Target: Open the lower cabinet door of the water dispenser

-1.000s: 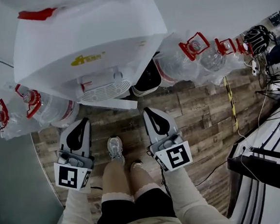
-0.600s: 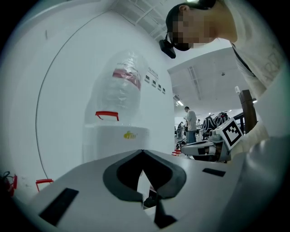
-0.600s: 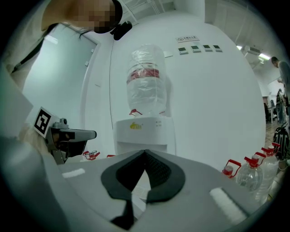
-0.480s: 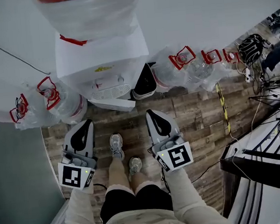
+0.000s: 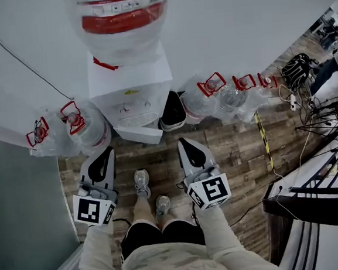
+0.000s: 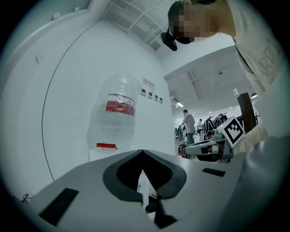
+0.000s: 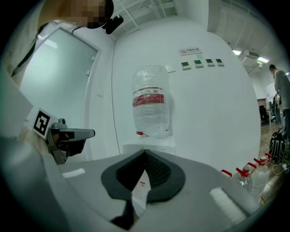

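Observation:
The white water dispenser [image 5: 131,92] stands against the wall with a clear bottle [image 5: 122,21] on top. At its foot a white panel [image 5: 138,134] juts out over the floor; it looks like the lower door swung out. My left gripper [image 5: 105,150] and right gripper [image 5: 182,141] hang side by side in front of the person's body, short of the dispenser, both shut and holding nothing. In the left gripper view the jaw tips [image 6: 142,151] meet below the bottle [image 6: 115,113]. In the right gripper view the tips [image 7: 145,151] also meet, pointing level at the dispenser [image 7: 147,147].
Several water bottles with red handles lie on the floor left [image 5: 74,131] and right [image 5: 212,95] of the dispenser. A black container [image 5: 172,109] sits beside it. A glass partition [image 5: 23,220] is at left; cables, bags and a table [image 5: 316,201] are at right.
The head view has risen, and the dispenser and floor look smaller and farther below. Both grippers stayed shut, side by side in front of the body. The whole bottle now shows.

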Demonstrator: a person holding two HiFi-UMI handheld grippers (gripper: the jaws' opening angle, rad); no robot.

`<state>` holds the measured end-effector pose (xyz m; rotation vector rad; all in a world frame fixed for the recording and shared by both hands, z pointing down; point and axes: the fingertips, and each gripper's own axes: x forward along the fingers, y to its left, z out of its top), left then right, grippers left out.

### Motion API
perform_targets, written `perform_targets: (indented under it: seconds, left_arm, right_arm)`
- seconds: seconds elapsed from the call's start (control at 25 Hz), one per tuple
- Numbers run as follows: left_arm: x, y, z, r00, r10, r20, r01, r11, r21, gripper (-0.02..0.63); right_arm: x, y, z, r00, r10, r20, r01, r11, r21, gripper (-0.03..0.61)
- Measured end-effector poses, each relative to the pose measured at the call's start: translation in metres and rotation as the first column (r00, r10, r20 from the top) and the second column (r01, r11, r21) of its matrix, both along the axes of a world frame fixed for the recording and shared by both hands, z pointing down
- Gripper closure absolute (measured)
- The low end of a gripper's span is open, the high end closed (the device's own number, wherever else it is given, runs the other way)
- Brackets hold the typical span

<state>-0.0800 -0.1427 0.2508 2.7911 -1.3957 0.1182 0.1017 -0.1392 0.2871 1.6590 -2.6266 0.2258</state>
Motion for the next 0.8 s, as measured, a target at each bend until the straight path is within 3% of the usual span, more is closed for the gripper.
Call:
perform_targets:
  seconds: [0.8]
  left_arm:
    - [0.004, 0.065, -0.091, 0.999, -0.016, -0.039, 0.020, 0.996, 0.090, 0.611]
  right_arm:
    - [0.004, 0.060, -0.102, 0.999, -0.008, -0.034, 0.011, 0.995, 0.100, 0.569]
